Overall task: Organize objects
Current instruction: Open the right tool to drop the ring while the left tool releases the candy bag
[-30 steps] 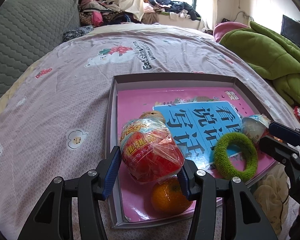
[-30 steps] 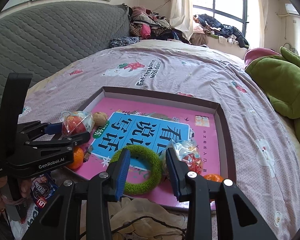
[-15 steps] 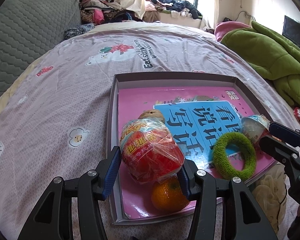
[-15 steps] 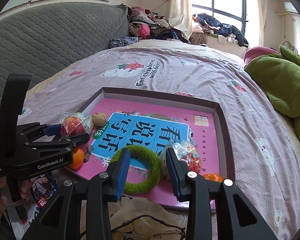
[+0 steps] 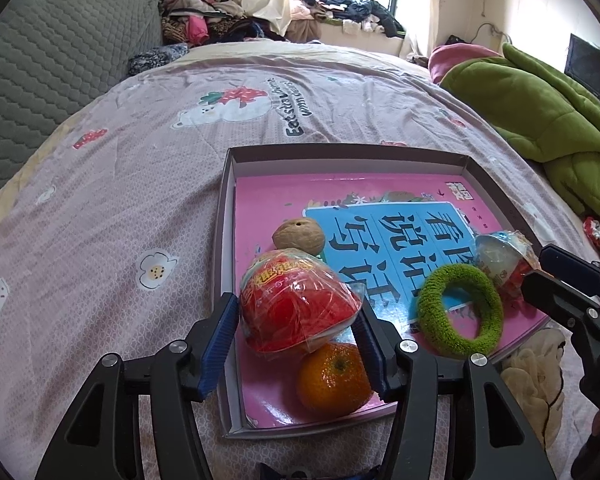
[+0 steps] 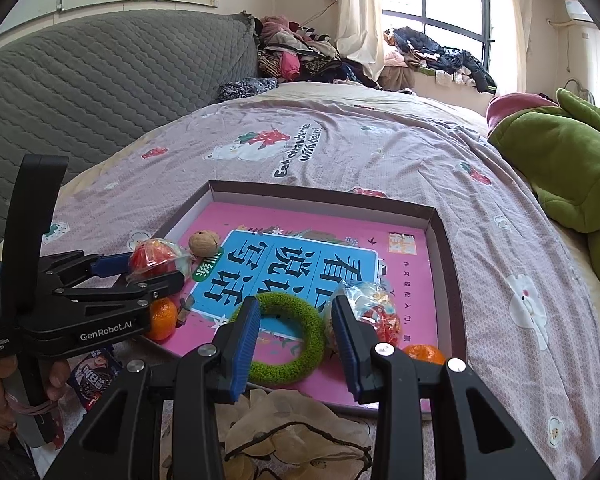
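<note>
A shallow box tray [image 5: 225,208] [image 6: 444,248] with a pink and blue book lies on the bed. My left gripper [image 5: 296,316] [image 6: 148,268] is shut on a red snack bag [image 5: 296,304] [image 6: 154,256], held just above the tray's near left corner. A walnut [image 5: 299,235] [image 6: 203,243] and a mandarin [image 5: 334,376] [image 6: 162,318] lie beside it. My right gripper [image 6: 294,320] is open over a green fuzzy ring [image 6: 300,360] [image 5: 458,312]. A clear snack bag [image 6: 374,308] [image 5: 500,254] and a second mandarin [image 6: 424,354] lie at its right.
The tray rests on a pink printed bedspread [image 5: 140,160]. A green blanket [image 5: 540,128] is heaped at the right. A beige cloth with a cord [image 6: 292,440] and a small packet [image 6: 94,376] lie at the near edge. A grey headboard [image 6: 80,80] stands on the left.
My left gripper has drawn back slightly with the red snack bag, uncovering the walnut behind it. My right gripper has stayed over the green ring.
</note>
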